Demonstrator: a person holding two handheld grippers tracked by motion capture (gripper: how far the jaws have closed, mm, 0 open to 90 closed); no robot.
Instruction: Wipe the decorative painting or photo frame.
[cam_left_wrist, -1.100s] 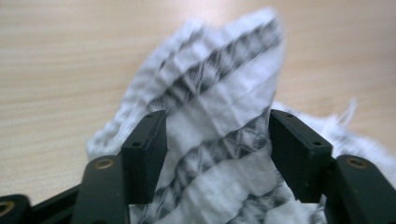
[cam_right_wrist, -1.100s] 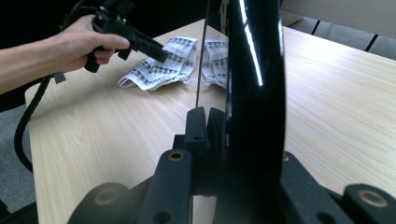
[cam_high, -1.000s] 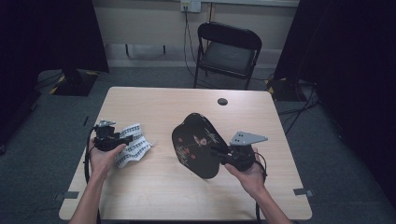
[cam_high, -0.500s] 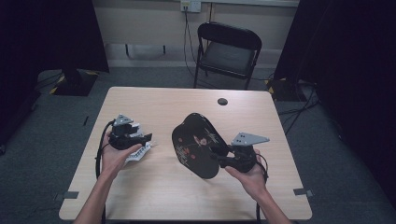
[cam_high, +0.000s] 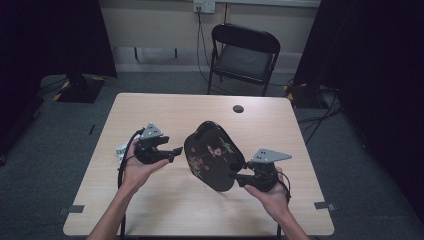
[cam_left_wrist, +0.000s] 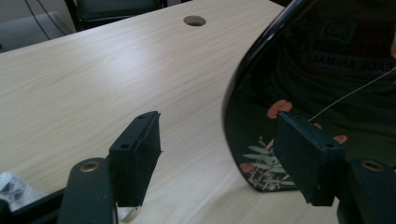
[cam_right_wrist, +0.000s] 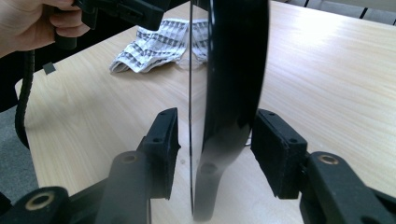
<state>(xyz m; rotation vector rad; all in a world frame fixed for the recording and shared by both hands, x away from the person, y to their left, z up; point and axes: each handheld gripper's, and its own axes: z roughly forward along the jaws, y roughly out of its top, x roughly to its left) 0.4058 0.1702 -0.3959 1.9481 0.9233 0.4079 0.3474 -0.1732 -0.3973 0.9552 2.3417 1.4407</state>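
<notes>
Between the right gripper's (cam_right_wrist: 212, 149) jaws the black lacquered tray (cam_high: 214, 155) stands on edge on the table (cam_high: 300, 150); the jaws have just been opening, and gaps show on both sides. The left gripper (cam_left_wrist: 224, 163) has its jaws apart, empty, just beside the tray's rim. Reflected, mirrored lettering on the tray's gloss reads "ANIMAL"; painted flowers lie below. A striped cloth (cam_right_wrist: 159, 44) lies behind the left gripper. A folding chair (cam_high: 245, 55) stands beyond the table.

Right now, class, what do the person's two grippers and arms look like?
Both the left gripper and the right gripper are black, each topped by a grey three-cornered plate and trailing a black cable. Their jaws carry blocky black pads with screw holes. The forearms are bare, no sleeves.
</notes>
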